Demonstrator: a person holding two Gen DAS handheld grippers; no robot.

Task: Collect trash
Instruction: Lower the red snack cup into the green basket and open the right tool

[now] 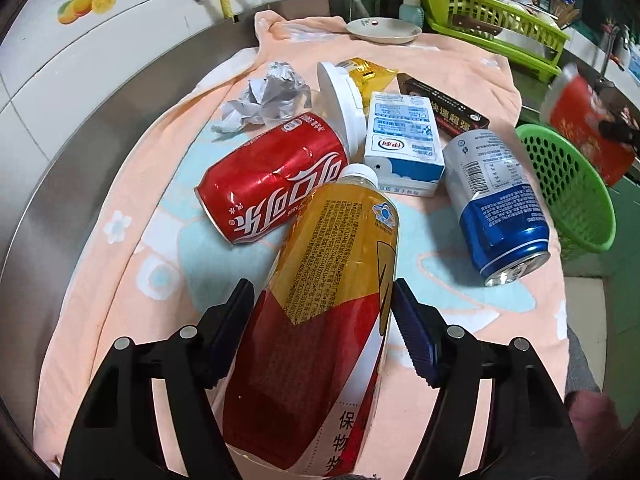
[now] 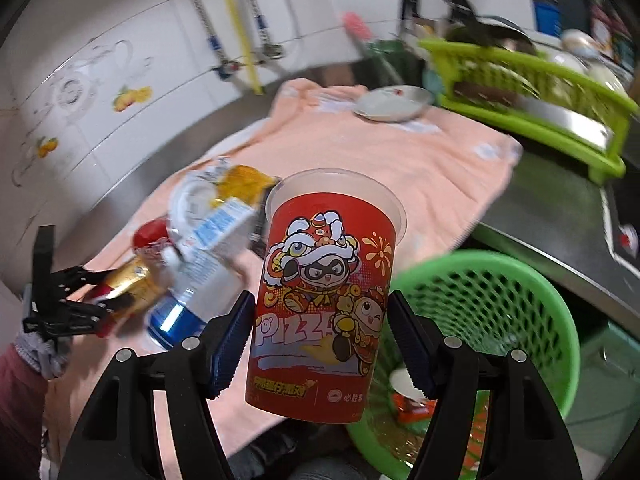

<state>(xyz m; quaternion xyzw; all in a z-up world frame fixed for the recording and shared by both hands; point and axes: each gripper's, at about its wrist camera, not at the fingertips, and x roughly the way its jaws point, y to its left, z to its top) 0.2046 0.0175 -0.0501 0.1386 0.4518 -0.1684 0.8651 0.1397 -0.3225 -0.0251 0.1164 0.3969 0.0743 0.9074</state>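
My left gripper (image 1: 323, 316) is shut on a yellow and red plastic bottle (image 1: 320, 320) with a white cap, over the peach towel (image 1: 420, 64). On the towel lie a red cola can (image 1: 272, 178), a blue and silver can (image 1: 494, 200), a milk carton (image 1: 404, 142), crumpled paper (image 1: 266, 96), a white lid (image 1: 344, 108), a yellow wrapper (image 1: 368, 76) and a dark box (image 1: 444, 110). My right gripper (image 2: 321, 332) is shut on a red Pizza cup (image 2: 324, 300), held in the air beside the green basket (image 2: 500, 312). The cup shows blurred in the left wrist view (image 1: 588, 128).
The green basket (image 1: 568, 184) sits at the towel's right edge with some wrappers inside. A white plate (image 1: 384, 30) lies at the towel's far end. A green dish rack (image 1: 496, 28) with dishes stands at the back right. A tiled wall with pipes is behind.
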